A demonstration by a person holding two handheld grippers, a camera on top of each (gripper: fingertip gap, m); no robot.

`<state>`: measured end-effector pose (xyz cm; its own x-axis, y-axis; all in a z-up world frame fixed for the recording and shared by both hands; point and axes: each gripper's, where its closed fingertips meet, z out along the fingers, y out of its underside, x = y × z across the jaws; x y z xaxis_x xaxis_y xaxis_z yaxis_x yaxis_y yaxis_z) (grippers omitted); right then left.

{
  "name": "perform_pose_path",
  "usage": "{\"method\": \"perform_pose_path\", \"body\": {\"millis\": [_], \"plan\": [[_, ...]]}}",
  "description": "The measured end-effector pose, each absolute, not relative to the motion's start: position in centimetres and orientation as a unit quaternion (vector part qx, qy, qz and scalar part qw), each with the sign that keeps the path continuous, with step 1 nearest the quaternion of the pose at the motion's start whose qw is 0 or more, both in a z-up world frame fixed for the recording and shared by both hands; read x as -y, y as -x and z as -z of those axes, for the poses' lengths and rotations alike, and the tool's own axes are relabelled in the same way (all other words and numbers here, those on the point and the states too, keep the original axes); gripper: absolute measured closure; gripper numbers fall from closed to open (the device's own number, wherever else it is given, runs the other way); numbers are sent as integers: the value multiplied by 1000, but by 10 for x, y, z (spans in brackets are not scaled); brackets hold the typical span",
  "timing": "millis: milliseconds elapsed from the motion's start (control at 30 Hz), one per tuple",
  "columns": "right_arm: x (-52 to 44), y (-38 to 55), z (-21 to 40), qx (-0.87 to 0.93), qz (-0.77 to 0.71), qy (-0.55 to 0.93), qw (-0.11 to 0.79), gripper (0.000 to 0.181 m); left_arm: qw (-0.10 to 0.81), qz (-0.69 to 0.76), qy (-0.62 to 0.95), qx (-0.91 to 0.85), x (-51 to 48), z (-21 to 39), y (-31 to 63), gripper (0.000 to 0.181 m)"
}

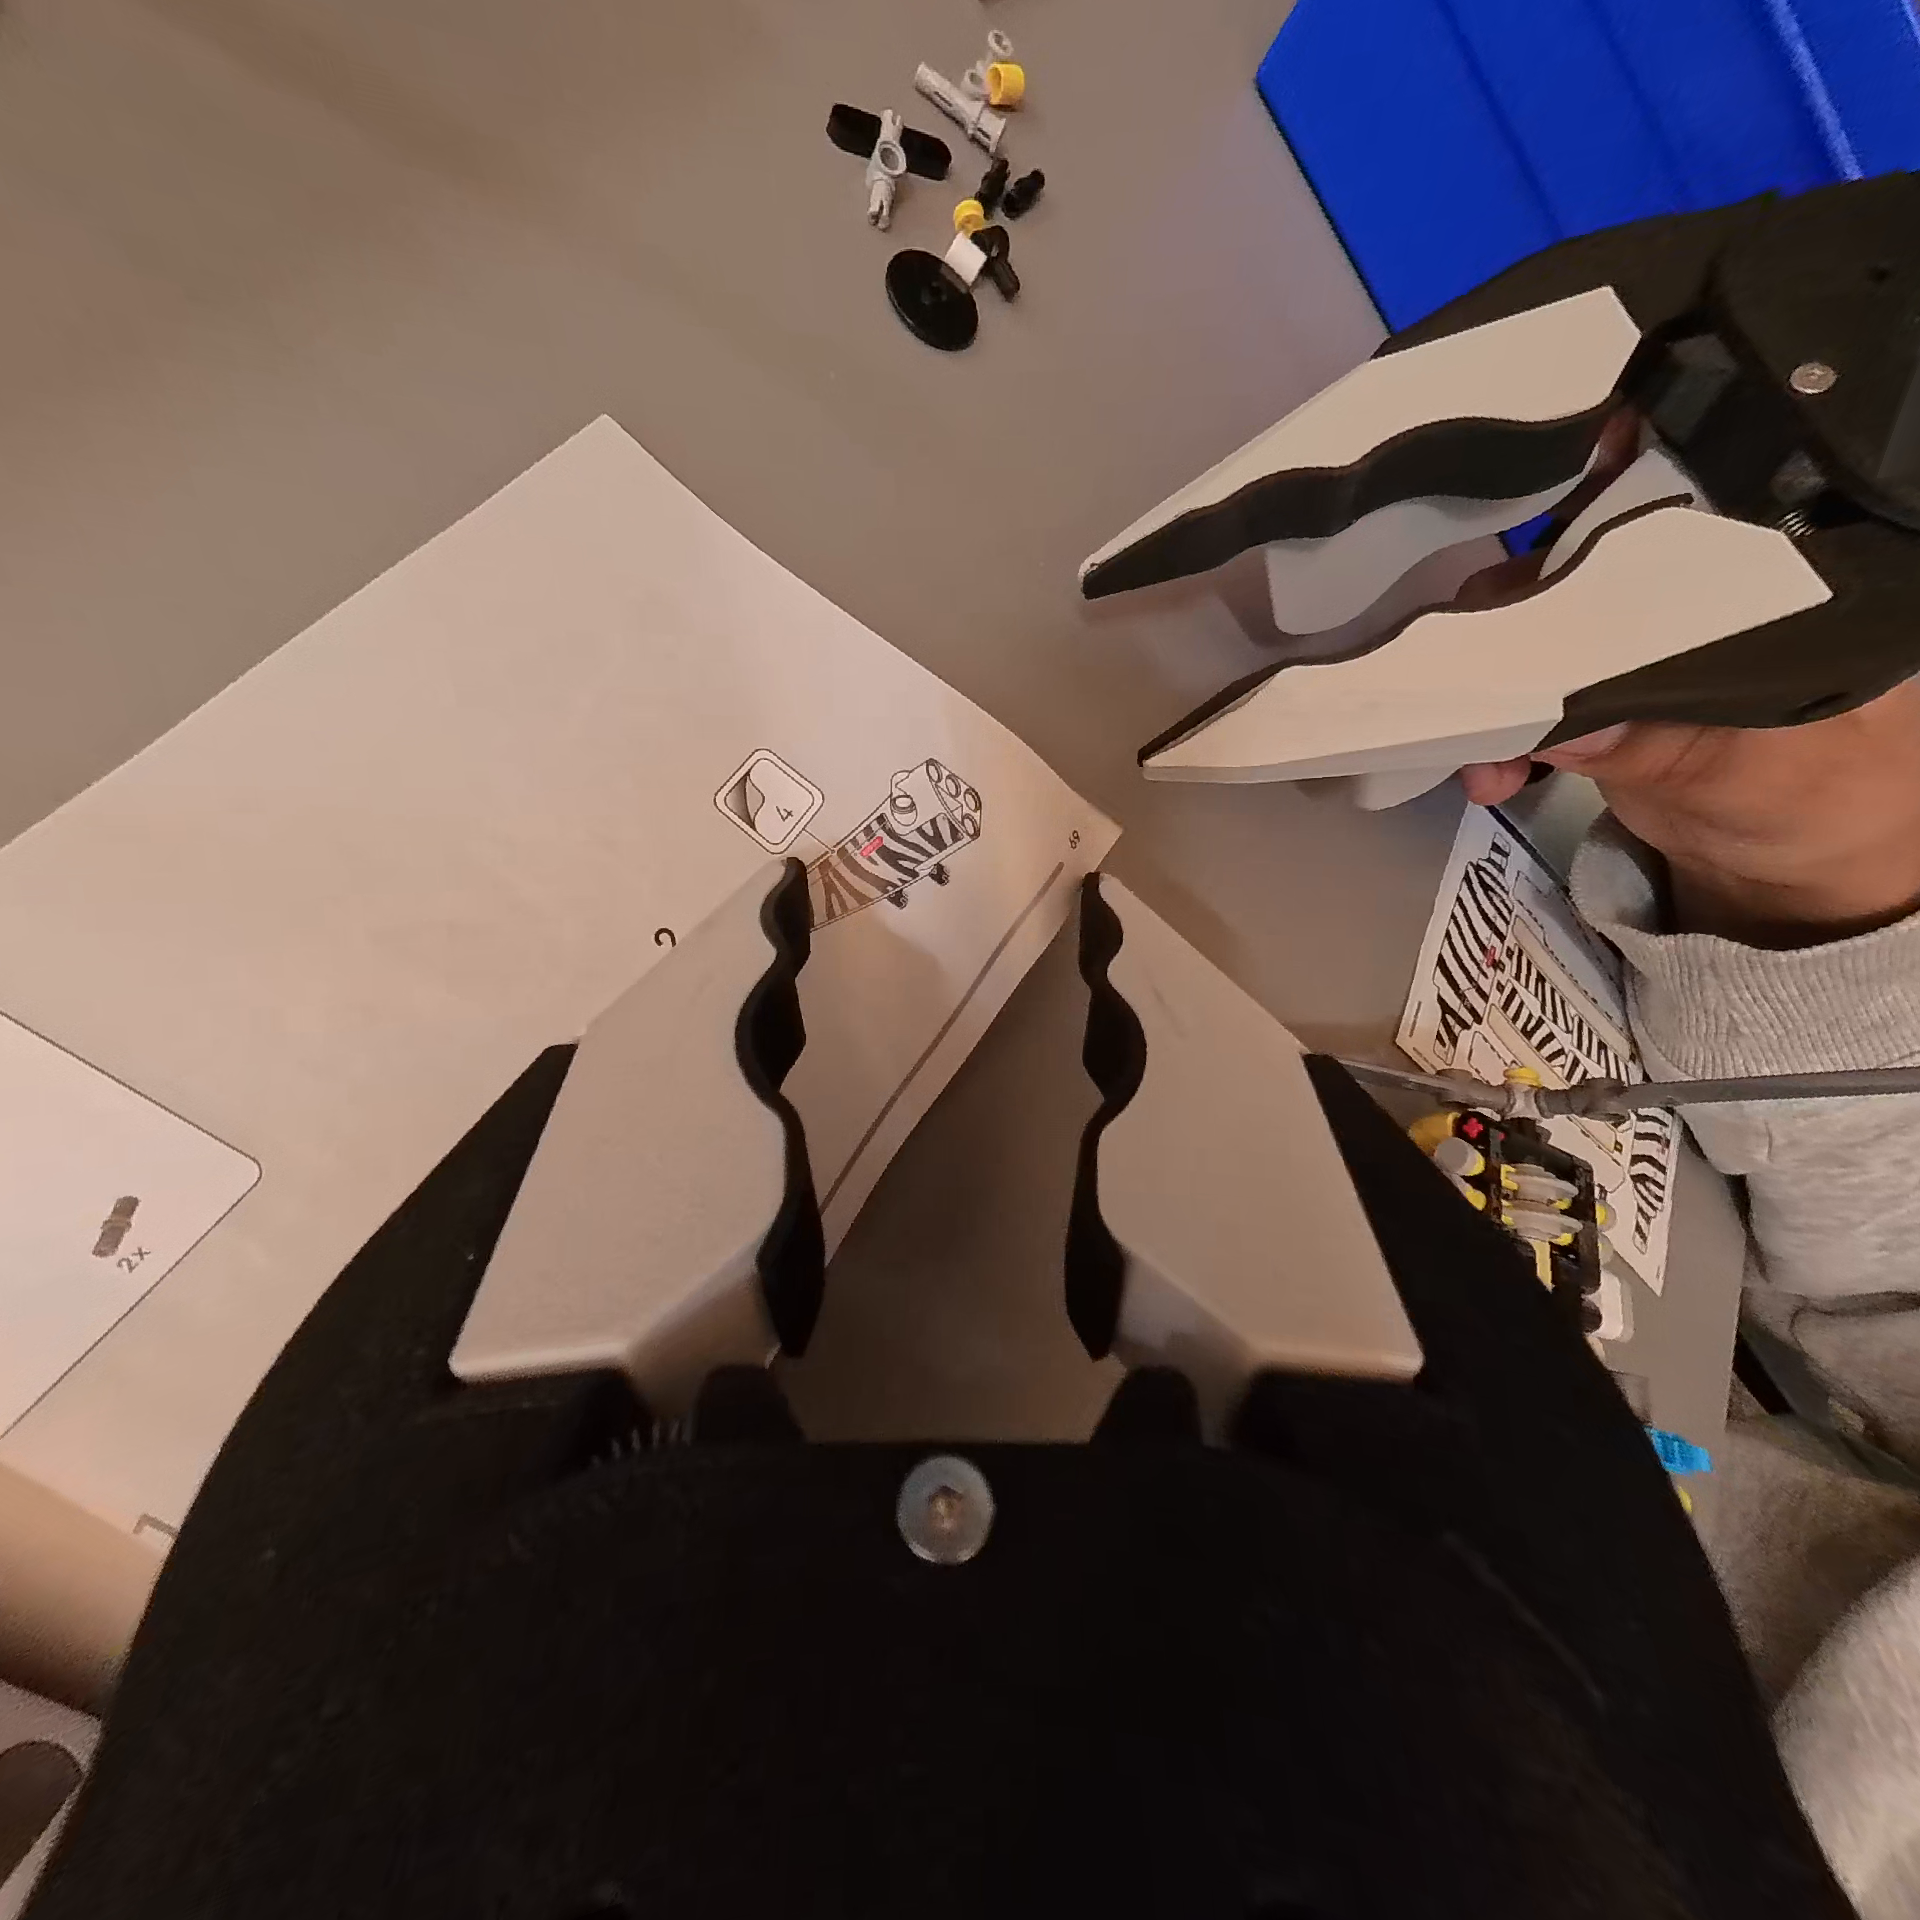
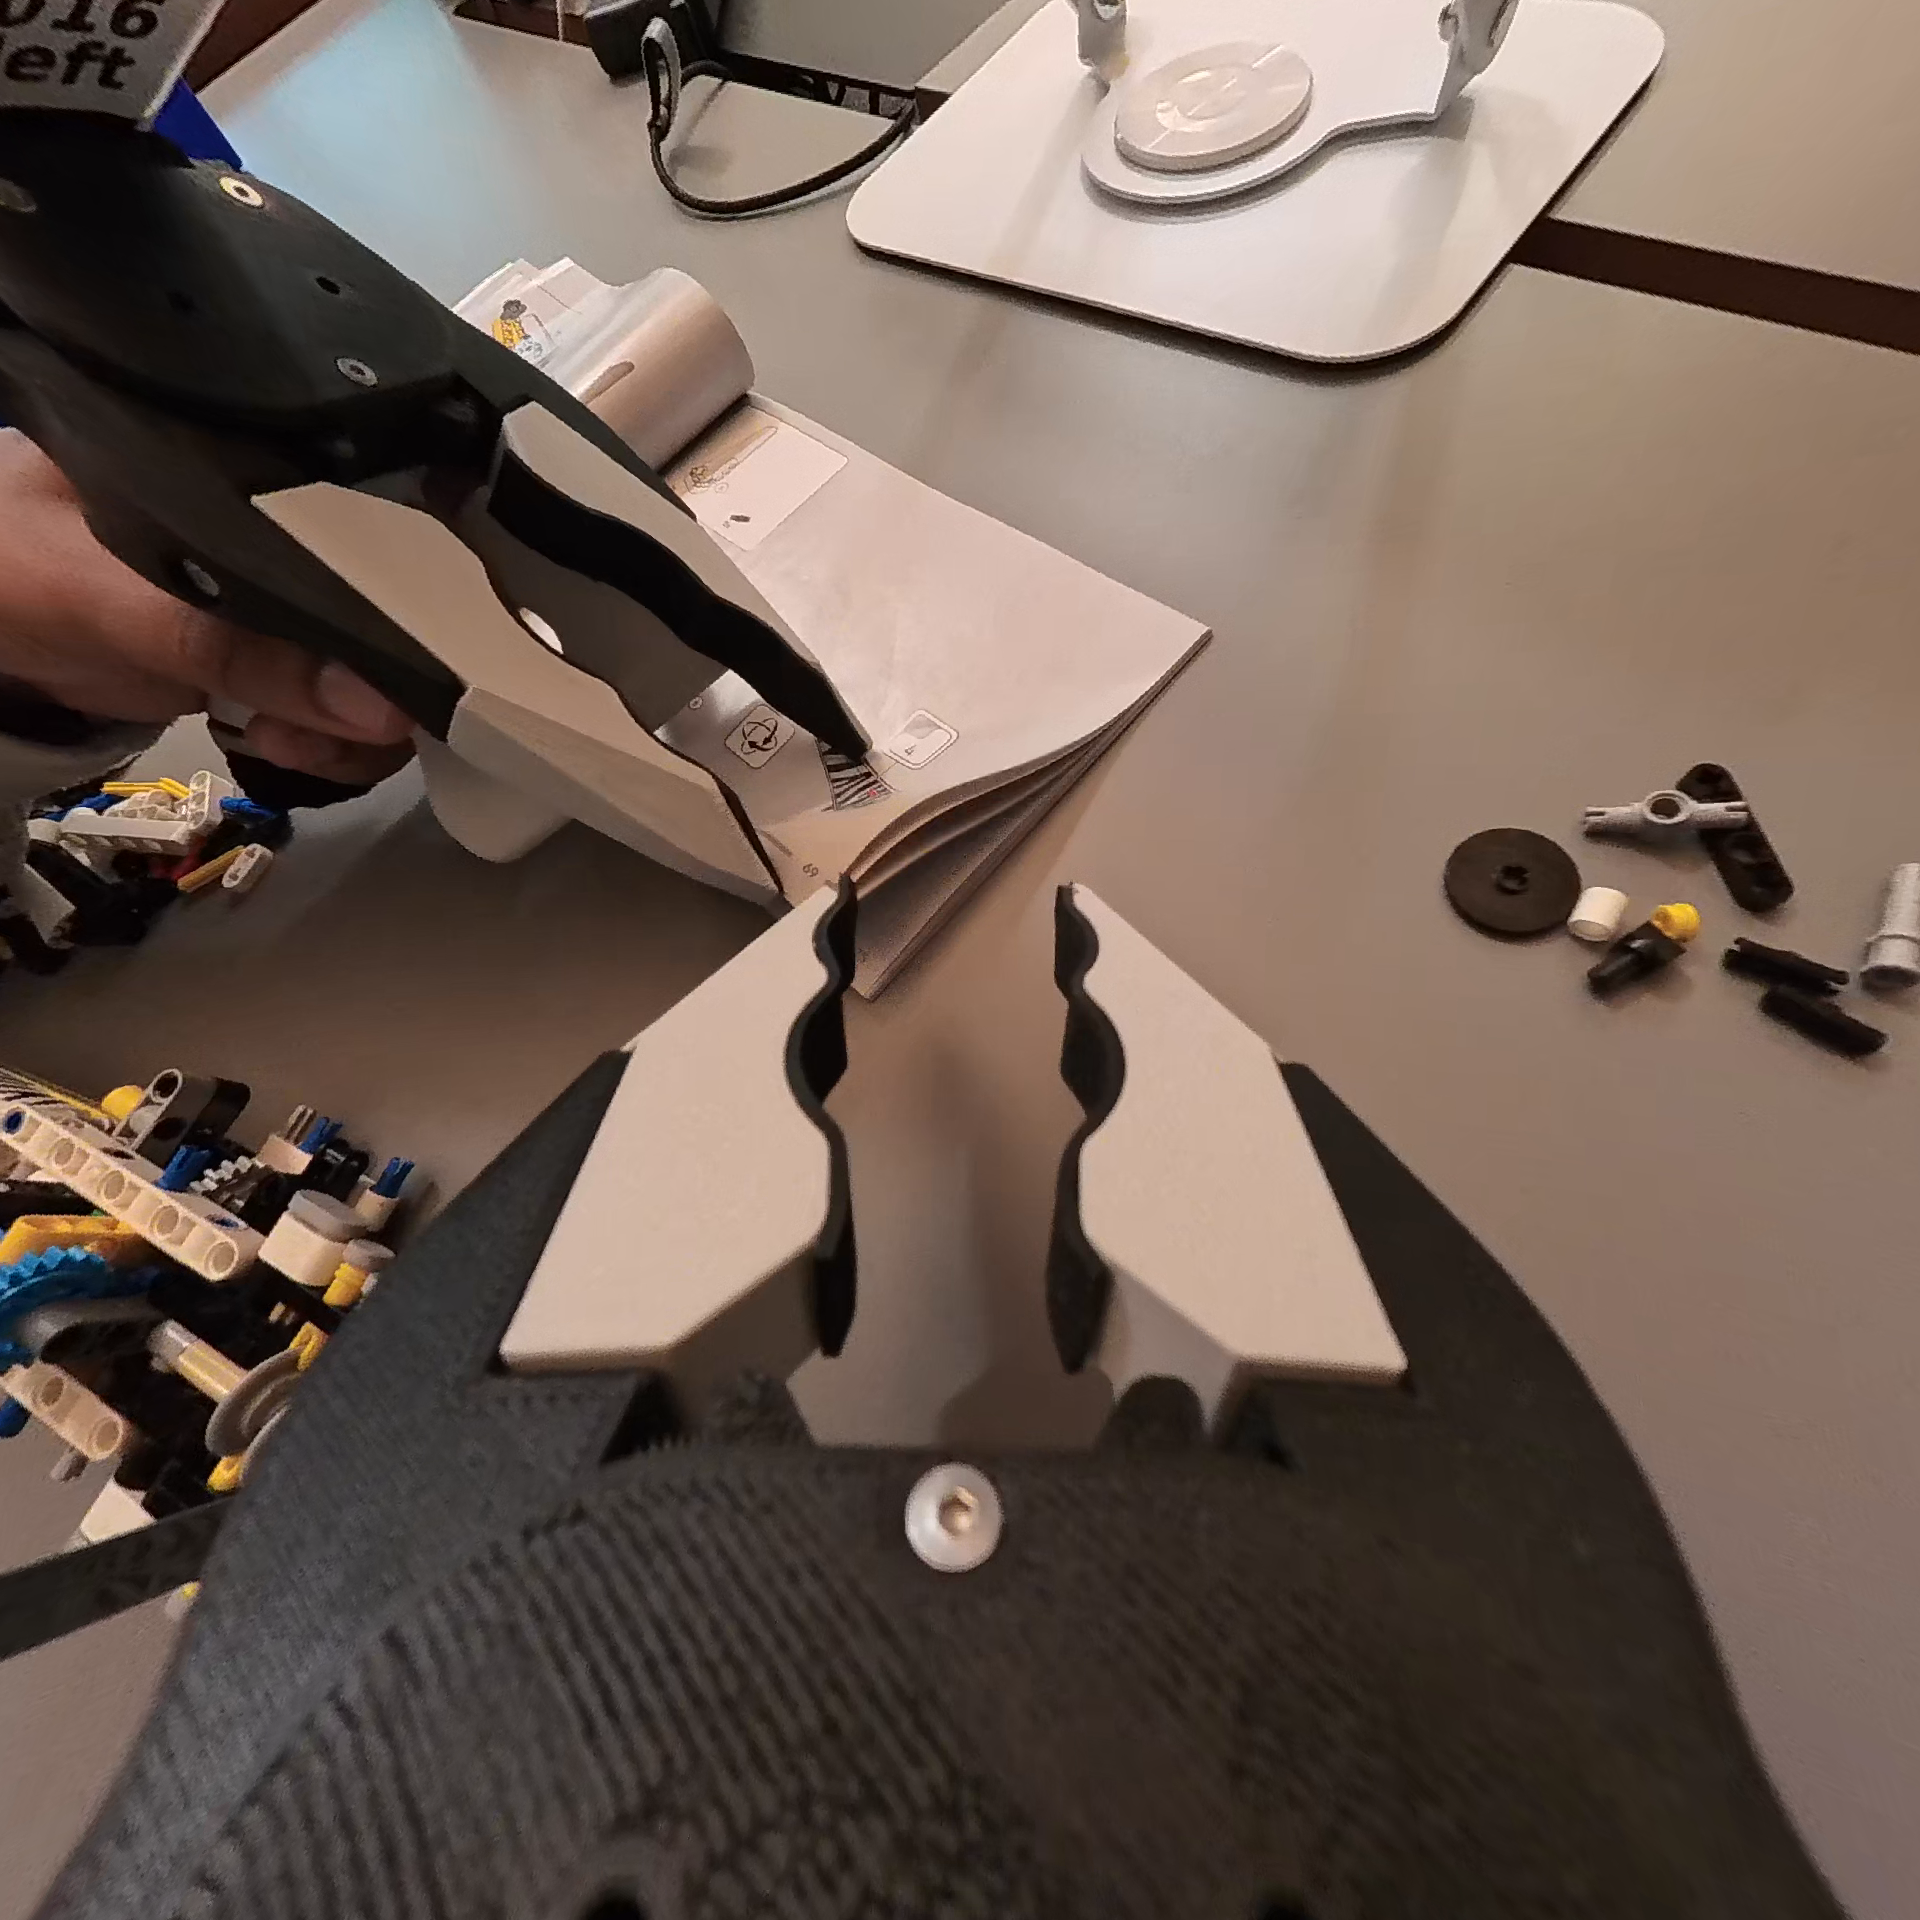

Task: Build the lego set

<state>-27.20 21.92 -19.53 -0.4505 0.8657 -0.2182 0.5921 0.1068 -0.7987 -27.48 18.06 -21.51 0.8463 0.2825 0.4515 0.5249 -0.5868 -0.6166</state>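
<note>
Beneath the parted left claw (image 1: 940,873) lies the instruction booklet (image 1: 436,831).

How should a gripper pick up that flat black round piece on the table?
Probably by its rim. The black disc lies flat on the table, so come down from above with the fingers straddling its edge on the open side, away from the small white piece beside it.
</note>
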Motion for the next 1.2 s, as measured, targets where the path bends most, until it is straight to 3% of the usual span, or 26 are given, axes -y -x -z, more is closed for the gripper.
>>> {"method": "perform_pose_path", "body": {"millis": [933,1200], "plan": [[-219,271,193,728,-443,498,157,144,390,160,878,229,-180,215,276,130],[-214,272,198,732,-440,497,154,144,395,162,874,232,-180,216,278,140]]}}
